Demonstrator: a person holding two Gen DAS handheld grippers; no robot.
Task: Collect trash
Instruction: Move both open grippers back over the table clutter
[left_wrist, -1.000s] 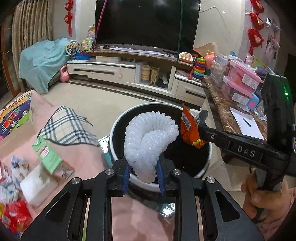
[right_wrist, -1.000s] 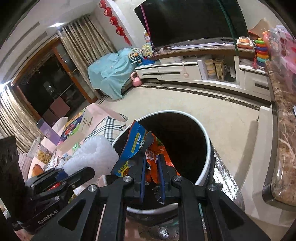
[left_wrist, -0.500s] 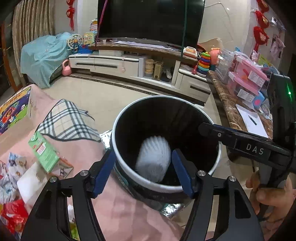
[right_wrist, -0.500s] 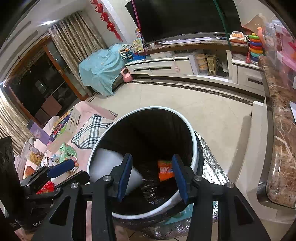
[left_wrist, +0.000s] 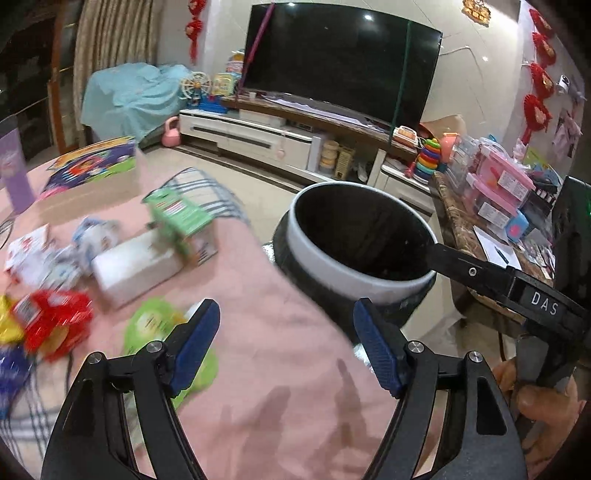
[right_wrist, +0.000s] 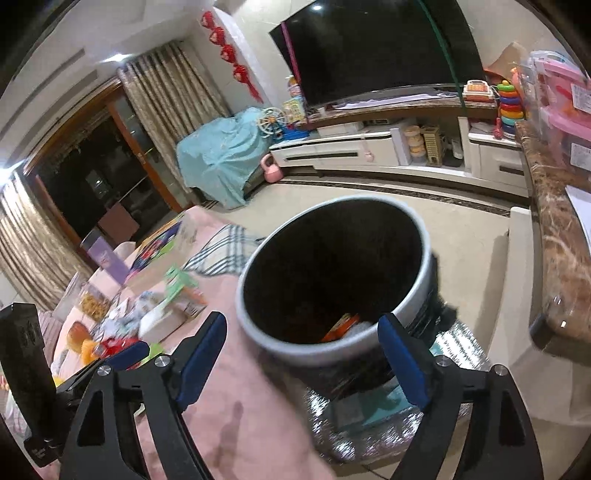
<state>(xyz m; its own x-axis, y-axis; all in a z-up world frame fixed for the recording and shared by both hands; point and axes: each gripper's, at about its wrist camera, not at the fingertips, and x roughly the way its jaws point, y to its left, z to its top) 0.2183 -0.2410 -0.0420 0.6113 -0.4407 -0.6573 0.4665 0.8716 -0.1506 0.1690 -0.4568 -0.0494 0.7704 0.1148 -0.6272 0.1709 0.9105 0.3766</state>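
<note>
Pink-covered table (left_wrist: 280, 369) bears a white box (left_wrist: 133, 267), green carton (left_wrist: 181, 218) and red wrapper (left_wrist: 51, 317)

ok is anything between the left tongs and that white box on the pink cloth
Nothing visible does. The open, empty left tongs hover over bare pink tablecloth; the white rectangular box lies ahead to their left, a green wrapper nearer beside the path.

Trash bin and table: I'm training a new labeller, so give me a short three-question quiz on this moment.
1. True or false: the left gripper holds a wrapper.
2. What shows inside the trash bin? A) orange wrapper B) a shoe C) a bottle
3. Fill in: the green carton lies on the ____ tablecloth.

Key: 1 false, both it and the right gripper are open and empty, jaws just opened; 2 A; 3 pink.
</note>
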